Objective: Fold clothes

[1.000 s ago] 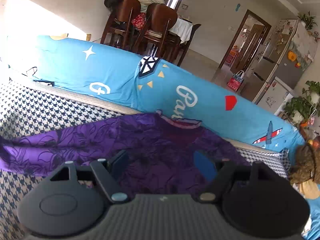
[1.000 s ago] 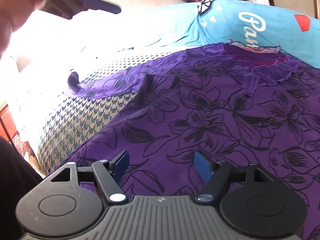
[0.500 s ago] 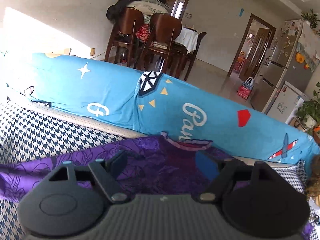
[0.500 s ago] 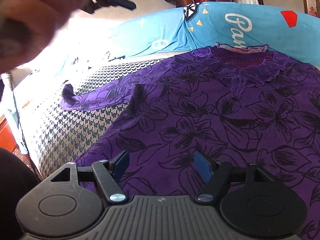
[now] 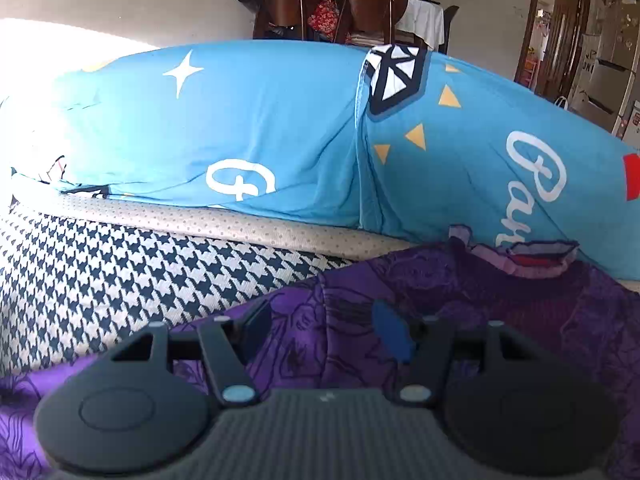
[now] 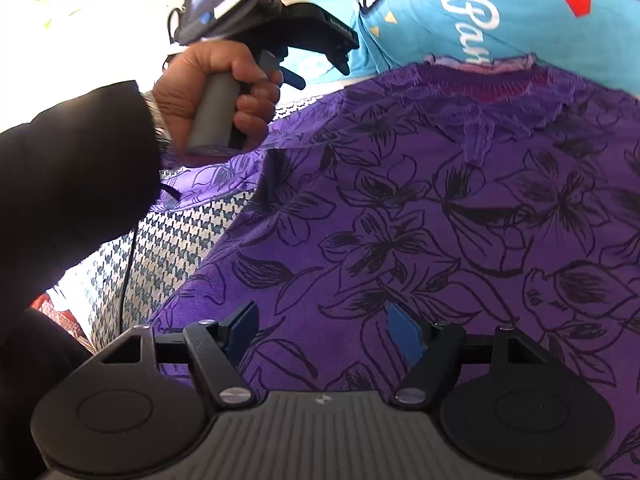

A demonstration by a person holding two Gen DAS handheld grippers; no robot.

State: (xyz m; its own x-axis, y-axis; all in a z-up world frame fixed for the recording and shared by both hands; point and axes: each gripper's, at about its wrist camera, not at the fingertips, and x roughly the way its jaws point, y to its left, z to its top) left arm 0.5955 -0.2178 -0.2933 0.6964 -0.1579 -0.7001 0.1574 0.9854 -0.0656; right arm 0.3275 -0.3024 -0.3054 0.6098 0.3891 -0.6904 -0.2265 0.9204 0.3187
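A purple floral blouse (image 6: 420, 208) is seen spread flat, neckline away from the cameras, across a houndstooth-patterned cover (image 5: 120, 272), its lace-trimmed collar (image 6: 492, 80) lying close against a bright blue printed cushion (image 5: 260, 132) that runs along the far edge. One sleeve (image 5: 24, 396) is stretched out sideways over the checked fabric.

The left gripper (image 5: 320, 330) is lowered over the shoulder area of the garment, its jaws closing, with a raised ridge of purple cloth between the blue pads (image 5: 390, 334); whether the pads are already pressing on the fabric cannot be told from this angle. In the right wrist view that same tool is shown gripped by the handle in a person's left hand (image 6: 216, 92), a dark sleeve (image 6: 76, 184) covering the forearm.

The right gripper (image 6: 322, 330) is held above the body of the blouse with its fingers set well apart and nothing caught between them.

Behind the cushion, wooden dining chairs (image 5: 332, 4) and a table with a white cloth (image 5: 422, 20) are visible, with a doorway (image 5: 556, 28) and a refrigerator (image 5: 608, 68) off to the right.
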